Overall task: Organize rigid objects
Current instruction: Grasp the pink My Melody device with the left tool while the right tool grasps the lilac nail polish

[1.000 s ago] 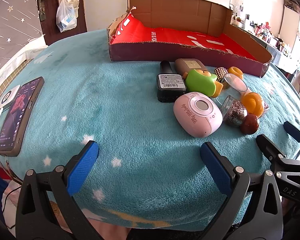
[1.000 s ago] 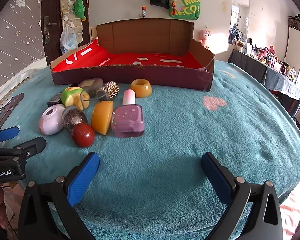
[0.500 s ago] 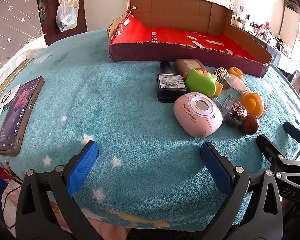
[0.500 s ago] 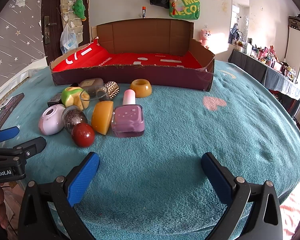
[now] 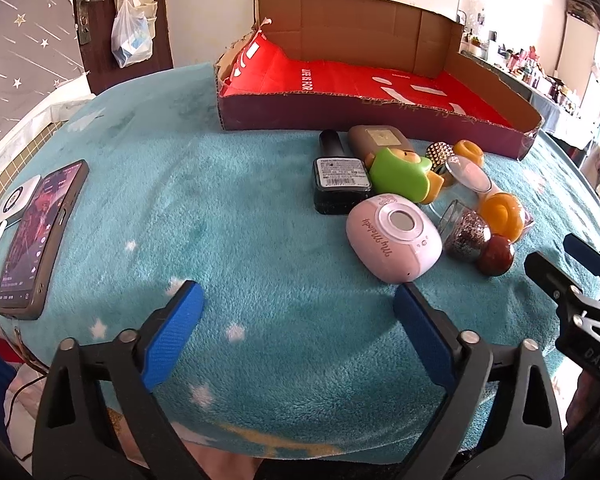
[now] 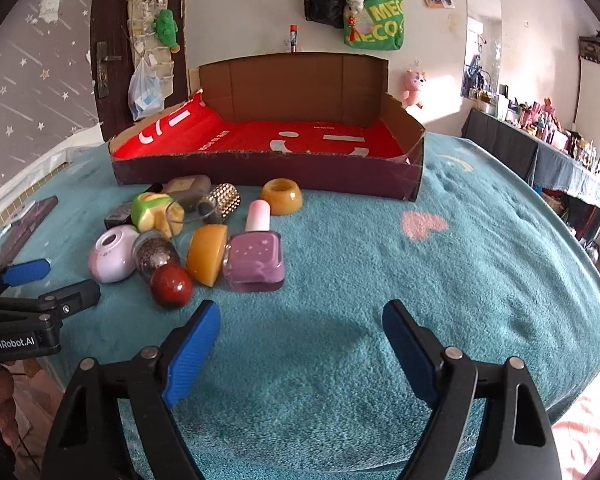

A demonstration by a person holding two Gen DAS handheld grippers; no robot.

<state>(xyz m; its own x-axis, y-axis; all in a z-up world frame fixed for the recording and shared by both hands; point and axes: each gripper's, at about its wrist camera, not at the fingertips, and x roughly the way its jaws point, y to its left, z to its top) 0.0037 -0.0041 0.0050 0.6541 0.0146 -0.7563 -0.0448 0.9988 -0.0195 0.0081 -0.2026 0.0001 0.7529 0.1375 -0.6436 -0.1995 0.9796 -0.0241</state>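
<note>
A cluster of small rigid items lies on the teal blanket before a red-lined cardboard box (image 5: 364,120) (image 6: 260,168). In it are a pink oval device (image 5: 392,236) (image 6: 112,258), a black box (image 5: 340,184), a green toy (image 5: 400,174) (image 6: 152,210), a purple nail-polish-shaped bottle (image 6: 254,258), an orange disc (image 6: 206,254), a red ball (image 5: 496,254) (image 6: 171,285) and an orange ring (image 6: 281,196). My left gripper (image 5: 298,300) hovers near the pink device, jaws closing, nothing between them. My right gripper (image 6: 300,320) hovers just before the purple bottle, jaws closing on nothing.
A phone (image 5: 40,236) on a white charger lies at the blanket's left edge. A door with hanging bags stands behind on the left. A cluttered dark table (image 6: 540,148) lines the right wall. A pink heart patch (image 6: 422,225) marks the blanket right of the items.
Both grippers' jaws have narrowed a little from their widest spread. Neither hand has shifted, and no object has moved.
</note>
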